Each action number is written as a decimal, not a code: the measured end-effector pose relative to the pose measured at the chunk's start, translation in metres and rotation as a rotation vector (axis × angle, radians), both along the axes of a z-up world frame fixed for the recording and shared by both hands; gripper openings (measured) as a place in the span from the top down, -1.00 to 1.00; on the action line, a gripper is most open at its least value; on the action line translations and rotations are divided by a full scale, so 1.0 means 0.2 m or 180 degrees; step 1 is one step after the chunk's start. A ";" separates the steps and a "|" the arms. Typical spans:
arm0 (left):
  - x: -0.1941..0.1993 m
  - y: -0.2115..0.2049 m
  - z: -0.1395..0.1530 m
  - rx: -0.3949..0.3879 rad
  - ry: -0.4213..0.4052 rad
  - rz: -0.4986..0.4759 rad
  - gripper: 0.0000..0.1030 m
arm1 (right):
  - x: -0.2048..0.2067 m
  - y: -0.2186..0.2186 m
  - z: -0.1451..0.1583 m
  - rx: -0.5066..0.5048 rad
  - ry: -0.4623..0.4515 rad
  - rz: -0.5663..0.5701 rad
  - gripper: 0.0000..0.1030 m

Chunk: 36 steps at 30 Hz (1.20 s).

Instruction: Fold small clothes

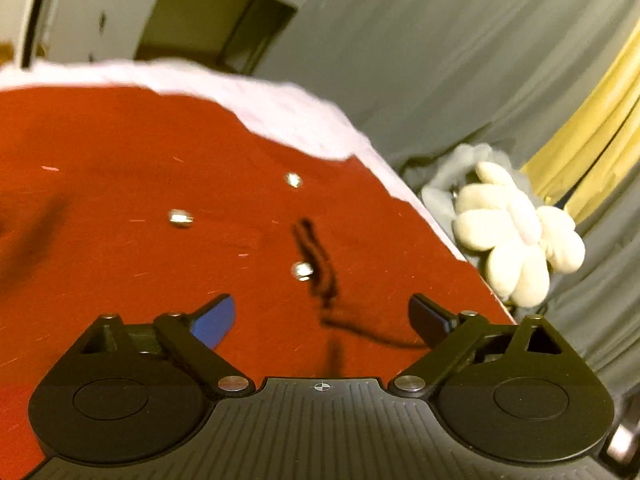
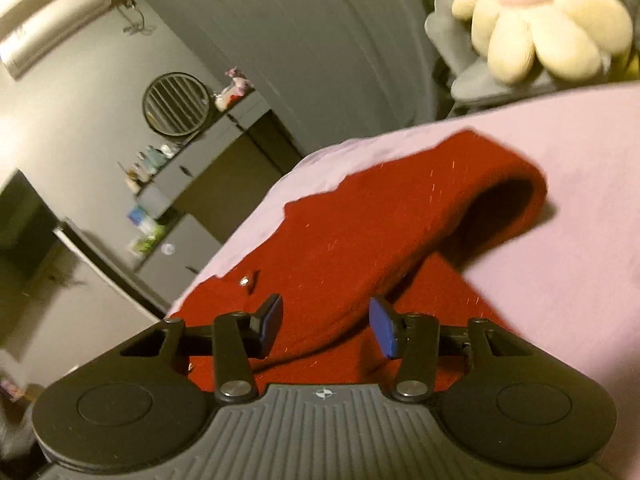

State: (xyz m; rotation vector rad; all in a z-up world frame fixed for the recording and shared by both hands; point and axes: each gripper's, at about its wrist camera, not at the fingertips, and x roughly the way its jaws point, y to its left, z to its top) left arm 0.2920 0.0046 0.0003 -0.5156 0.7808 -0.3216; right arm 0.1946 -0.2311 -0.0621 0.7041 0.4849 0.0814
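Pink sheet [image 2: 560, 200] is my landmark. Past its far edge I see a cream flower plush [image 2: 544, 24] with a pink centre, sitting on a grey cushion [image 2: 476, 80]. Grey curtain [image 2: 320, 40] hangs behind the sheet. Beyond its left edge I see a shelf [image 2: 224, 124] carrying a round slatted fan [image 2: 176, 104] and blurred small items.
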 end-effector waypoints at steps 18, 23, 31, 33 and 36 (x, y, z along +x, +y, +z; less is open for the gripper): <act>0.35 -0.11 0.03 0.0276 0.0193 -0.0184 0.77 | 0.10 -0.05 -0.11 0.0173 0.0006 -0.0054 -0.08; 0.32 0.05 0.20 0.0469 -0.0221 -0.0110 0.77 | 0.10 -0.07 -0.11 0.0199 -0.0033 -0.0171 -0.08; 0.34 0.33 0.11 0.0925 -0.0074 0.0326 0.58 | 0.13 -0.06 -0.13 0.0207 -0.0042 -0.0226 -0.09; 0.33 0.34 0.06 0.0767 -0.0079 0.0318 0.19 | 0.15 -0.05 -0.13 0.0225 -0.0045 -0.0231 -0.09; 0.36 0.34 0.02 0.0634 0.0066 0.0246 0.58 | 0.19 -0.05 -0.14 0.0225 -0.0032 -0.0243 -0.08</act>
